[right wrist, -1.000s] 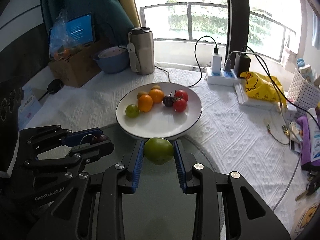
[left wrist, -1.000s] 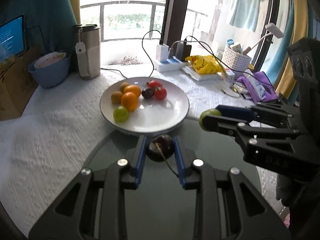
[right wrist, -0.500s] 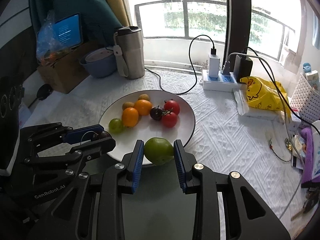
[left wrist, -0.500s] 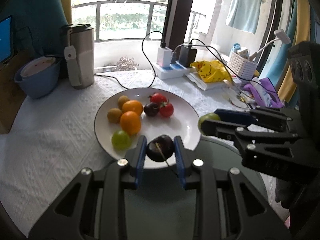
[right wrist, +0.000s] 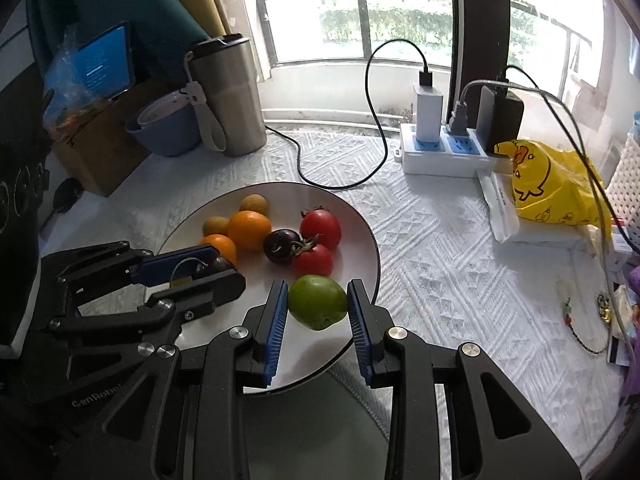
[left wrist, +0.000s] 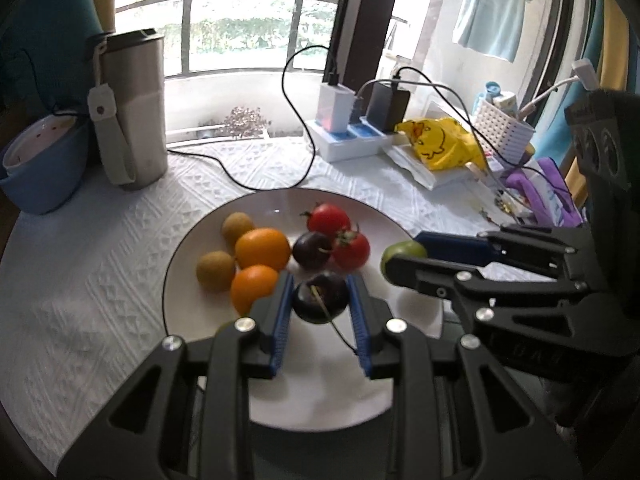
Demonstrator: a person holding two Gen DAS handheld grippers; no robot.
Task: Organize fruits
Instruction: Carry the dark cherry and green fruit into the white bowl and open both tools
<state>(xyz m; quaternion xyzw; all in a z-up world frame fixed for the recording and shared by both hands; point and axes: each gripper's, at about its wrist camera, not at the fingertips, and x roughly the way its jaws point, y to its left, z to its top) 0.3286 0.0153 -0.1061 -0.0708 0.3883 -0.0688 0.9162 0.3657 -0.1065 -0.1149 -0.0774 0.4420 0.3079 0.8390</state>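
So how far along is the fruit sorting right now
Mostly done: two oranges, two red tomatoes, a dark fruit and two small brownish fruits already sit on the white plate. In hand: the left gripper holds a dark plum, the right gripper a green fruit, both over the plate. Left: release them.

On the round white plate [right wrist: 362, 220] lay 2 round oranges [right wrist: 249, 229], 2 small tan fruits [right wrist: 253, 203], 2 red tomatoes [right wrist: 320, 227] and 1 dark purple tomato [right wrist: 281, 245]. 1 dark purple plum [left wrist: 319, 298] and 1 green tomato [right wrist: 317, 301] sat between blue-padded fingers.
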